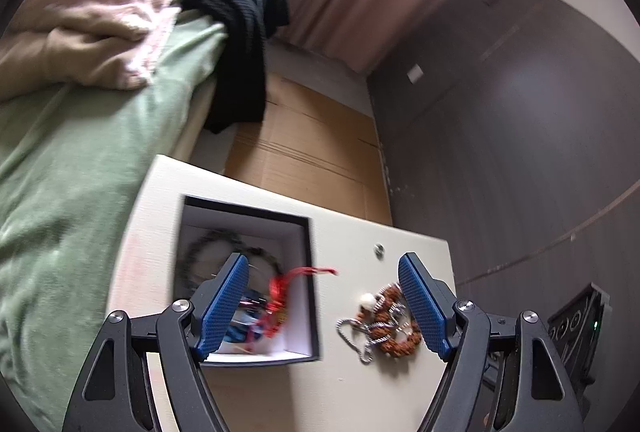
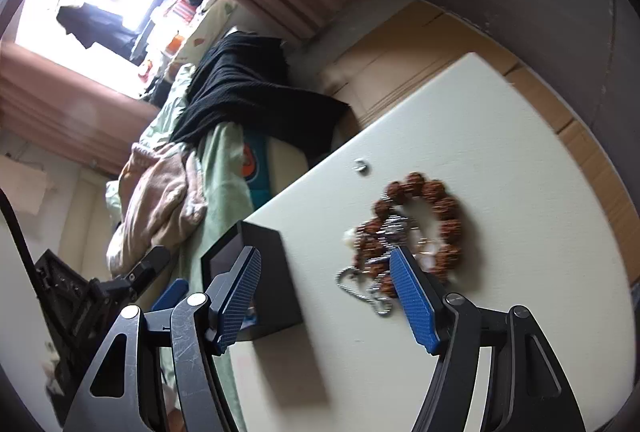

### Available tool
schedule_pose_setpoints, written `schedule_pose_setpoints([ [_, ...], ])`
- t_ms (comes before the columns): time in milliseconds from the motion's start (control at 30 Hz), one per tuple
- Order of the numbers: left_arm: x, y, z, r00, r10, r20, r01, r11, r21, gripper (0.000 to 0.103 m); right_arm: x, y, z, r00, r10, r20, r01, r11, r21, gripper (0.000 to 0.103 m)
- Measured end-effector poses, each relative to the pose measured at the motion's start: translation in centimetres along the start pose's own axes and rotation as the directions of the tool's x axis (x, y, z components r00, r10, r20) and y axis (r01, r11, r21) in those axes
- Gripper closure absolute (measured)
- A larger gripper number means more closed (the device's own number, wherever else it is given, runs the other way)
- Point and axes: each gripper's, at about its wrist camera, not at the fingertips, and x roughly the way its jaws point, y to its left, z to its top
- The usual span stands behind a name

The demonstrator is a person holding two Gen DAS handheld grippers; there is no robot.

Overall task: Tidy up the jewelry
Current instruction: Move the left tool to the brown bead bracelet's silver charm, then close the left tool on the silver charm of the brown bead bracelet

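Note:
A black box (image 1: pixel 310 296) with a white inside stands on a cream table (image 1: pixel 352 392); inside lie a dark bead bracelet (image 1: pixel 208 244) and a red tasselled piece (image 1: pixel 280 292). To its right on the table sit a brown bead bracelet (image 1: pixel 394 332) and a silver chain (image 1: pixel 352 332). My left gripper (image 1: pixel 326 308) hovers open above them, its jaws wide with nothing between. In the right wrist view the brown bracelet (image 2: pixel 436 216) and the chain (image 2: pixel 360 288) lie beside the box (image 2: pixel 272 272). My right gripper (image 2: pixel 328 292) is open over the table, its jaws wide and nothing between them.
A small silver ring (image 1: pixel 378 250) lies on the table behind the bracelet. A bed with a green sheet (image 1: pixel 72 172), a pink blanket (image 1: pixel 92 20) and a black garment (image 1: pixel 240 32) runs along the left. Cardboard (image 1: pixel 312 144) covers the floor beyond the table. A dark wall (image 1: pixel 520 132) stands to the right.

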Motion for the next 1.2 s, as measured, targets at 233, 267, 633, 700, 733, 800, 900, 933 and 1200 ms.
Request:
schedule_pose_setpoints([
  [233, 2.0, -4.4, -1.9, 0.998, -0.036, -0.043, 0.041, 0.994, 0.104, 0.032, -1.6, -3.0, 0.8, 0.999, -0.033, 0.001, 0.033, 0.998, 0.060, 0.035],
  [267, 2.5, -5.1, -2.3, 0.998, -0.038, -0.059, 0.045, 0.991, 0.123, 0.034, -1.7, -3.4, 0.9, 0.999, -0.042, -0.001, 0.041, 0.997, 0.072, 0.035],
  [633, 8.1, -9.4, -4.6, 0.980, -0.011, -0.201, 0.060, 0.970, 0.237, 0.063, -3.6, -8.5, 2.0, 0.999, -0.054, -0.005, 0.053, 0.976, 0.213, 0.035],
  [700, 9.3, -10.0, -4.9, 0.975, 0.016, -0.221, 0.042, 0.965, 0.257, 0.063, -3.7, -9.0, 2.2, 0.999, -0.043, -0.004, 0.043, 0.971, 0.235, 0.035],
  [733, 9.7, -10.1, -5.0, 0.973, 0.023, -0.228, 0.039, 0.964, 0.263, 0.065, -3.8, -9.2, 2.3, 0.999, -0.035, -0.004, 0.035, 0.969, 0.244, 0.035],
  [800, 10.7, -10.6, -5.3, 0.967, 0.058, -0.246, 0.016, 0.958, 0.288, 0.066, -4.0, -9.4, 2.5, 1.000, -0.019, 0.002, 0.018, 0.966, 0.256, 0.035],
  [900, 11.7, -10.9, -5.8, 0.962, 0.106, -0.253, -0.021, 0.948, 0.318, 0.068, -4.0, -9.7, 2.8, 1.000, -0.008, 0.004, 0.007, 0.962, 0.271, 0.035],
  [933, 12.1, -11.1, -5.9, 0.959, 0.124, -0.255, -0.034, 0.943, 0.330, 0.068, -4.0, -9.8, 2.9, 1.000, -0.002, 0.002, 0.001, 0.961, 0.277, 0.035],
  [1200, 14.1, -12.1, -6.1, 0.938, 0.172, -0.301, -0.054, 0.930, 0.364, 0.068, -3.9, -10.4, 3.2, 0.999, 0.035, -0.004, -0.032, 0.950, 0.310, 0.035],
])
